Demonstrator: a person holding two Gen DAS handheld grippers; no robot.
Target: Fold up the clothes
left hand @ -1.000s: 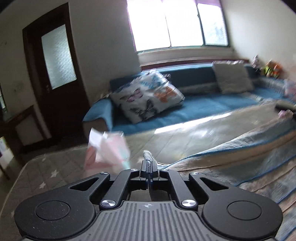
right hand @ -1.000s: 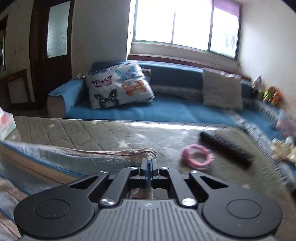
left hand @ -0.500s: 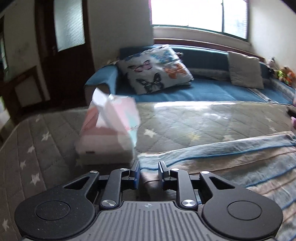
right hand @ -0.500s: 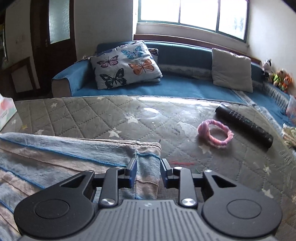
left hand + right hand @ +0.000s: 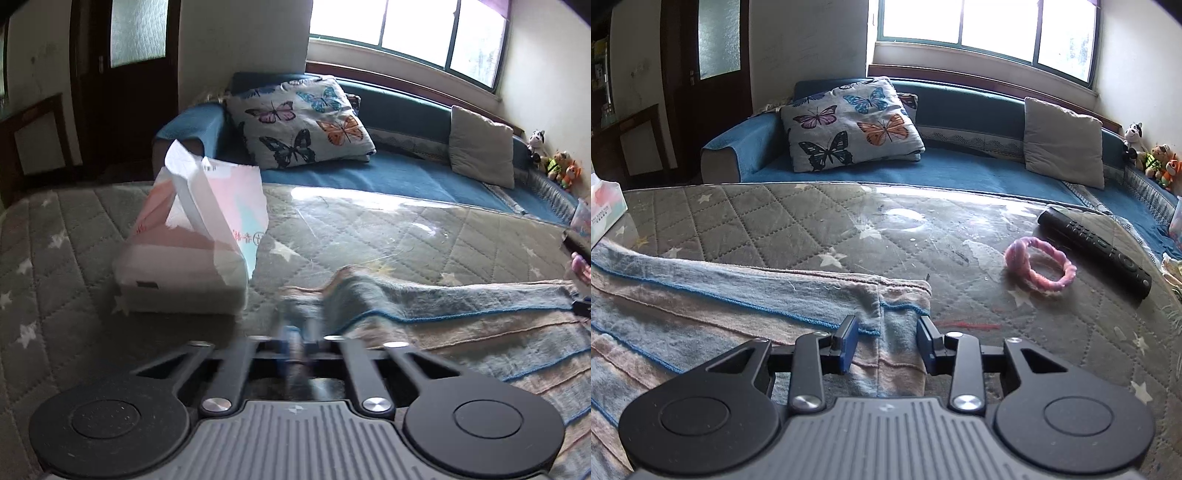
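A striped blue, grey and pink cloth (image 5: pixel 720 314) lies folded flat on the grey quilted surface (image 5: pixel 812 221). In the right wrist view my right gripper (image 5: pixel 886 341) is open, its blue pads on either side of the cloth's right end, just above it. In the left wrist view the same cloth (image 5: pixel 461 325) lies to the right, its left corner raised in a hump. My left gripper (image 5: pixel 299 336) sits at that corner, blurred, its fingers close together with cloth at them.
A tissue pack (image 5: pixel 192 243) stands just left of the cloth's corner and shows at the left edge of the right wrist view (image 5: pixel 605 210). A pink ring (image 5: pixel 1039 267) and a black remote (image 5: pixel 1093 251) lie to the right. A blue sofa (image 5: pixel 960 170) with cushions is behind.
Both grippers lowered the cloth edge onto the surface and opened. The right gripper has opened wider. The left gripper's fingers have since come together again at the cloth's left corner.
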